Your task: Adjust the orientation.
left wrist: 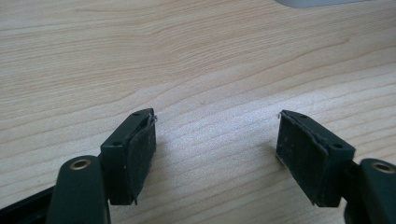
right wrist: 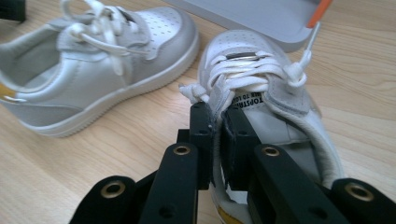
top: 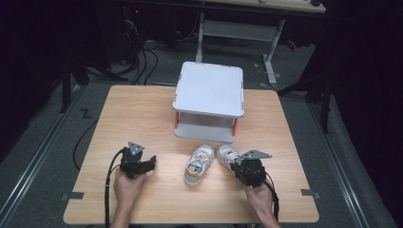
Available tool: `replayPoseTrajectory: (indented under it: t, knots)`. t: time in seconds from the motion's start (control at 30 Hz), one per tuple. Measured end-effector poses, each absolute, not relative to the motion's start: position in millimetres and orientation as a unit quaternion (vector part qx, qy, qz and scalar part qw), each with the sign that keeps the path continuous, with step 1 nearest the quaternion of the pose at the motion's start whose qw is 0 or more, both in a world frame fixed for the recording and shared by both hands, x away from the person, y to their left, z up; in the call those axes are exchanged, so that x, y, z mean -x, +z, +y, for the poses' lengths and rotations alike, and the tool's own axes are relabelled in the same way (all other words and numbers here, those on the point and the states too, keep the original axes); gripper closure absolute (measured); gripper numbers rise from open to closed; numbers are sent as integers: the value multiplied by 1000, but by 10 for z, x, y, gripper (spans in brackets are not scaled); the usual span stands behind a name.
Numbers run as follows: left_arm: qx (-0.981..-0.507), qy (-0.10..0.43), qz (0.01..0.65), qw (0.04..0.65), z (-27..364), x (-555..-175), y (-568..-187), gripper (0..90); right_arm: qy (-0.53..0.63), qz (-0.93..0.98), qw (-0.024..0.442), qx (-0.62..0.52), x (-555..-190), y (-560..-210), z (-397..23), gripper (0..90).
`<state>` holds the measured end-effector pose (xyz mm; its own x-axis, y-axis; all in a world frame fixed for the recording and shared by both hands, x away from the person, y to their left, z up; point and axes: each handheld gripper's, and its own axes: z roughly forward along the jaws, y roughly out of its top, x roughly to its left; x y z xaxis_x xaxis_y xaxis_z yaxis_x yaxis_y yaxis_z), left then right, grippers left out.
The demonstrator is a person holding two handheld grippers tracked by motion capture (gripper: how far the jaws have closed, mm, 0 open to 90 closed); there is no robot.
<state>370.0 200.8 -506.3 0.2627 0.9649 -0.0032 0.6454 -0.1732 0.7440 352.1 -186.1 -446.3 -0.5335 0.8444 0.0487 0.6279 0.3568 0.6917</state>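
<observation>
Looking down from the high view, the right gripper (top: 239, 164) is sitting over the heel end of the right sneaker (top: 228, 155), which is lying on the desk (top: 142, 114) just in front of the grey two-tier stand (top: 209, 90), touching or nearly touching the left sneaker (top: 198, 164) beside it; the left gripper (top: 151, 161) is resting well apart at the desk's left. A risk here is that lifting the right sneaker is likely to nudge its neighbour, since the two toes are lying so close together. Moving to the left gripper view, the fingers (left wrist: 140, 154) are standing spread over bare wood with nothing between them, so this hand is offering no support if the shoe slips. Turning to the right gripper view, the fingers (right wrist: 203, 140) are pressed together, pinching the side edge of the right sneaker's (right wrist: 252, 70) collar just behind the white laces (right wrist: 243, 70), with one finger inside the opening and the other outside. That grip is taking only a thin, soft band of padding, so the shoe is likely to swing toe-down when raised, and the edge may be pulling free under the weight. The stand's lower shelf (right wrist: 261, 18) is lying close ahead, so a drooping toe is likely to catch its lip, and a loose lace end could snag on the orange post (right wrist: 320, 11).
</observation>
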Motion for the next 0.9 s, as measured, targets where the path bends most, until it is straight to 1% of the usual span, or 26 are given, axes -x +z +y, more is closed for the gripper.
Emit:
replayPoseTrajectory:
  t: [0.03, 0.17, 0.37, 0.47, 0.6, 0.63, 0.67, 0.7, 0.73, 0.77, 0.87, 0.9]
  knots:
    - [-725, 246, 555, 324, 2008, -3700, -5062, 287, 340, 811, 150, -451, -3514, -4453, -1825, 838]
    - [-725, 246, 555, 324, 2008, -3700, -5062, 287, 341, 816, 146, -443, -3492, -4456, -1771, 829]
    - [-725, 246, 555, 324, 2008, -3701, -5062, 287, 348, 818, 122, -441, -3479, -4469, -1745, 815]
    - [-725, 246, 555, 324, 2007, -3701, -5063, 287, 355, 821, 102, -435, -3467, -4490, -1724, 787]
    - [-725, 246, 555, 324, 2007, -3701, -5062, 287, 361, 822, 95, -430, -3462, -4502, -1710, 758]
    - [-725, 246, 555, 324, 2008, -3701, -5062, 287, 365, 821, 91, -429, -3460, -4512, -1711, 741]
    - [-725, 246, 555, 324, 2008, -3701, -5062, 286, 371, 821, 81, -427, -3458, -4540, -1726, 691]
    - [-725, 246, 555, 324, 2007, -3701, -5063, 286, 371, 821, 81, -427, -3458, -4540, -1726, 691]
    - [-725, 246, 555, 324, 2007, -3701, -5063, 286, 384, 818, 67, -424, -3450, -4553, -1748, 617]
    - [-725, 247, 555, 324, 2006, -3701, -5064, 286, 387, 817, 65, -422, -3444, -4547, -1756, 582]
    - [-725, 247, 555, 324, 2005, -3701, -5064, 286, 405, 813, 55, -415, -3424, -4529, -1800, 524]
    - [-725, 247, 555, 324, 2005, -3701, -5064, 286, 405, 813, 55, -415, -3424, -4529, -1800, 524]
